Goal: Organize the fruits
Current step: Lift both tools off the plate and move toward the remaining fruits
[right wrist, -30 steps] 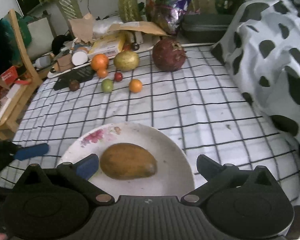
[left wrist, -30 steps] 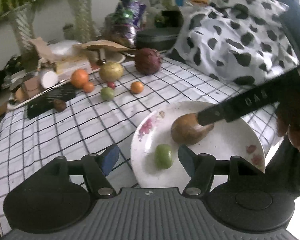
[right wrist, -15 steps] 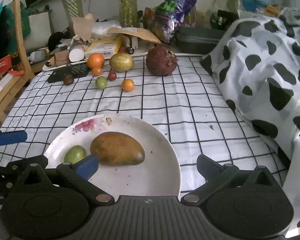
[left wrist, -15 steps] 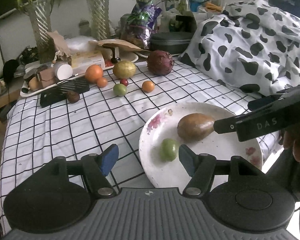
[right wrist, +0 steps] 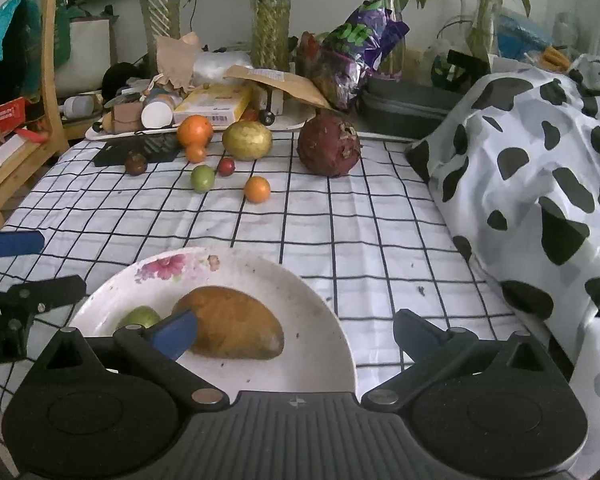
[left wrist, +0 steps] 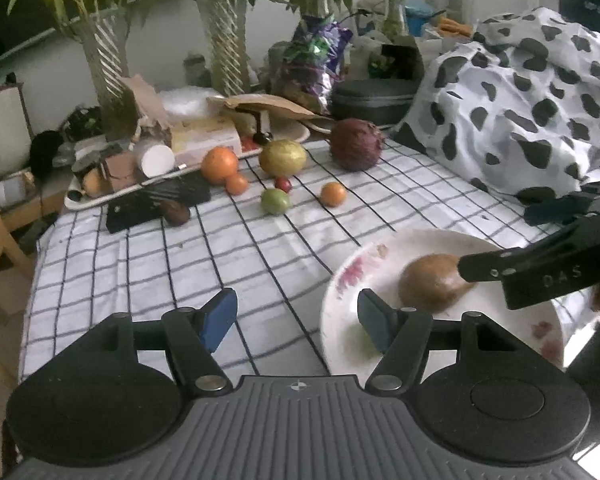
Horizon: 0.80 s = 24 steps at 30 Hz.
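A white flowered plate (right wrist: pixel 300 304) near the table's front edge holds a brown mango (right wrist: pixel 236 328) and a small green fruit (right wrist: pixel 138 317). The plate (left wrist: pixel 500 320) and mango (left wrist: pixel 432 286) also show in the left wrist view. Both grippers are open and empty: my right gripper (right wrist: pixel 296 334) is above the plate's near rim, my left gripper (left wrist: pixel 296 316) is left of the plate above the cloth. Loose fruit lie far back: large orange (right wrist: pixel 194 130), yellow fruit (right wrist: pixel 247 140), dark red fruit (right wrist: pixel 329 146), green fruit (right wrist: pixel 202 178), small orange (right wrist: pixel 257 189).
A checked cloth (right wrist: pixel 340 216) covers the table. A tray of boxes and clutter (right wrist: pixel 204 108), plant vases and a black case (right wrist: pixel 408 100) line the back edge. A cow-print blanket (right wrist: pixel 540 160) lies at the right. A wooden chair (right wrist: pixel 40 100) stands left.
Both grippers have pulled back and up from the plate. The left gripper has shifted left, off the green fruit. The mango and green fruit stay on the plate.
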Tool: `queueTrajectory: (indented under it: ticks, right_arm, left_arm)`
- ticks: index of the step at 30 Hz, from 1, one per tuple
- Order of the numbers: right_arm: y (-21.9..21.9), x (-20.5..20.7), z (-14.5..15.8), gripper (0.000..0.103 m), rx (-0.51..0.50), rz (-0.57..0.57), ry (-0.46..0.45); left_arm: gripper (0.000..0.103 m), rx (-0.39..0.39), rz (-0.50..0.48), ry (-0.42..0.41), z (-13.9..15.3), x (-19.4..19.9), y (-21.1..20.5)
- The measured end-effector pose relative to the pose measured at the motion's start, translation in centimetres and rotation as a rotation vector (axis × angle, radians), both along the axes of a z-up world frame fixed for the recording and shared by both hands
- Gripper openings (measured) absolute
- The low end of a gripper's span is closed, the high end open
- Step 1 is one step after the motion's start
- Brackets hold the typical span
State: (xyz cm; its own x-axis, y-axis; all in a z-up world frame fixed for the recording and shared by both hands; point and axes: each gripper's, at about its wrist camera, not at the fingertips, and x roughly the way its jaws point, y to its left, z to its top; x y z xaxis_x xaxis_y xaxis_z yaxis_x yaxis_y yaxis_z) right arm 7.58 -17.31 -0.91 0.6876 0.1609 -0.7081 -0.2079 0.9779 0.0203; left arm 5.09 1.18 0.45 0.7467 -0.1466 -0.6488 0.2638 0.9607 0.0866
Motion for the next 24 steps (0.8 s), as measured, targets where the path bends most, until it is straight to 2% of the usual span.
queueTrajectory:
  ticks: [8, 14, 24]
  right_arm:
    - [0.6, 2.3, -0.1, 0.103, -0.025, 0.018, -0.023]
    - [1.4, 4.3, -0.5, 0.103, -0.074, 0.054, -0.032]
    - [2.3, 7.9, -0.9, 0.103, -0.091, 0.096, -0.023]
  left_arm:
    - [0.065, 0.048, 0.022, -0.015, -0.4, 3.2, 0.8]
    - [0.065, 0.032, 0.064, -0.019, -0.5, 6.1, 2.1]
    - [0.065, -0.010, 0.150, -0.011, -0.3, 10.6, 4.4]
